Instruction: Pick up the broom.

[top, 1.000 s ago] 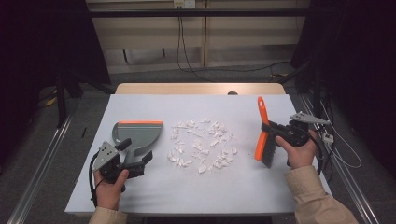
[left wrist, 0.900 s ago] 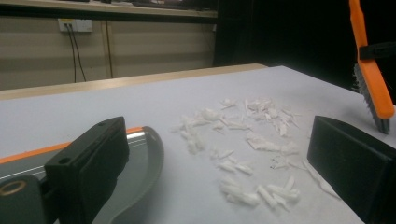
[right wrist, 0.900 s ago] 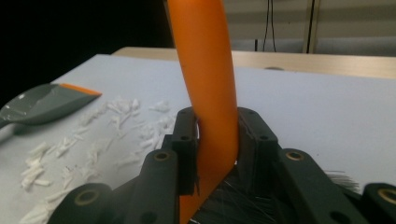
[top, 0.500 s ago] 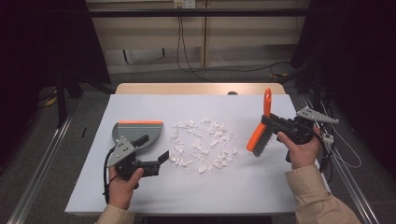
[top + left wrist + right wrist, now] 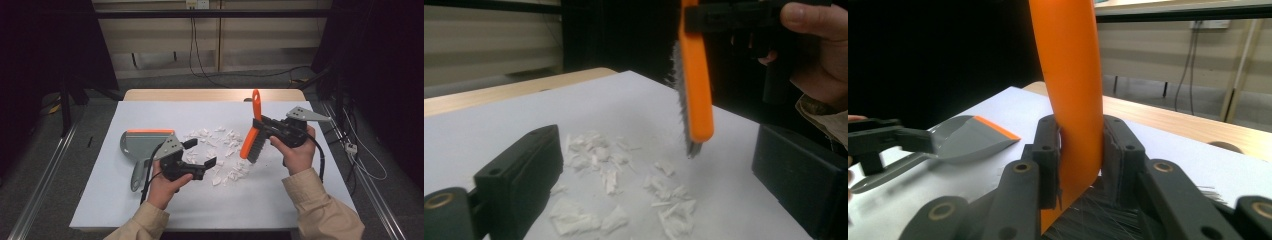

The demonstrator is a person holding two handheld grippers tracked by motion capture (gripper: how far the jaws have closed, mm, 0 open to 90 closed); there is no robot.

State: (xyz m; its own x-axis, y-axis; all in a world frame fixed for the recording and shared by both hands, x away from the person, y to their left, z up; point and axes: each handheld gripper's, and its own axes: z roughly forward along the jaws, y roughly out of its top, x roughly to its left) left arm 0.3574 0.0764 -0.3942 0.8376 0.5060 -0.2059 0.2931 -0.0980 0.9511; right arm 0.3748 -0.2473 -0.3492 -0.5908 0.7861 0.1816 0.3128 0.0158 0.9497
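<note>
The orange plastic hand brush with grey bristles (image 5: 252,131) is hanging over the right part of the white-covered counter (image 5: 100,200), handle pointing up and bristle end tilting down toward the right edge of the scattered white paper scraps (image 5: 220,150). The right tool (image 5: 267,129) is clamping it, its two black jaws pressing on either side of the orange back just above the bristles, as the right gripper view (image 5: 1073,100) is showing close up. In the left gripper view the brush (image 5: 694,85) is hovering above the far side of the scraps (image 5: 609,170), bristles clear of the surface. The left tool (image 5: 202,156) is sitting low over the near left edge of the pile, its jaws standing wide apart with nothing between them, pointing right toward the scraps. Just left of it, the grey dustpan with an orange lip (image 5: 145,145) is lying flat on the counter, handle toward the near side, beside the pile
</note>
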